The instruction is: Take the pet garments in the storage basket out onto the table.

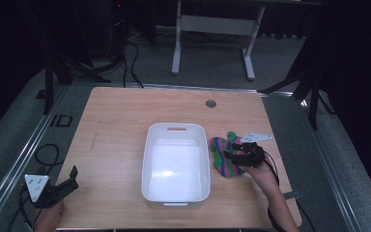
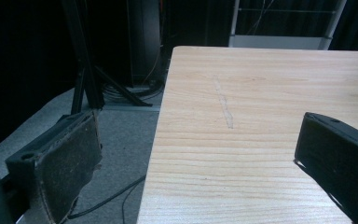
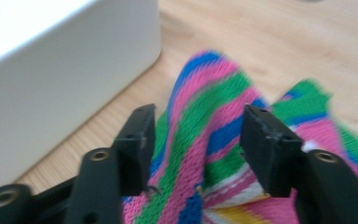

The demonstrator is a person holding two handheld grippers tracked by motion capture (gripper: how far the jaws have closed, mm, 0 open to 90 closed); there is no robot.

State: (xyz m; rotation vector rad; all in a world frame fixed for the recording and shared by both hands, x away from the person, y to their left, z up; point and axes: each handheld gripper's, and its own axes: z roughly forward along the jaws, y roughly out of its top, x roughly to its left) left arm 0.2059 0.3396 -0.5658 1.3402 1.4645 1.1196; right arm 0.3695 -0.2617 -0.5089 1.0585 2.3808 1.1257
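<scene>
My right gripper [image 3: 196, 140] has its jaws half open astride a raised fold of the sock [image 1: 222, 155], which lies just right of the bin [image 1: 176, 199]; the left gripper [image 2: 186, 158], wide and empty, sits well apart.

High view looks down and forward over your whole table [image 1: 121, 121]. Left gripper view sits low at table's left edge. Right gripper view sits very close to striped cloth [image 3: 205, 140] beside white bin [image 3: 51, 79]; high view shares both.
</scene>
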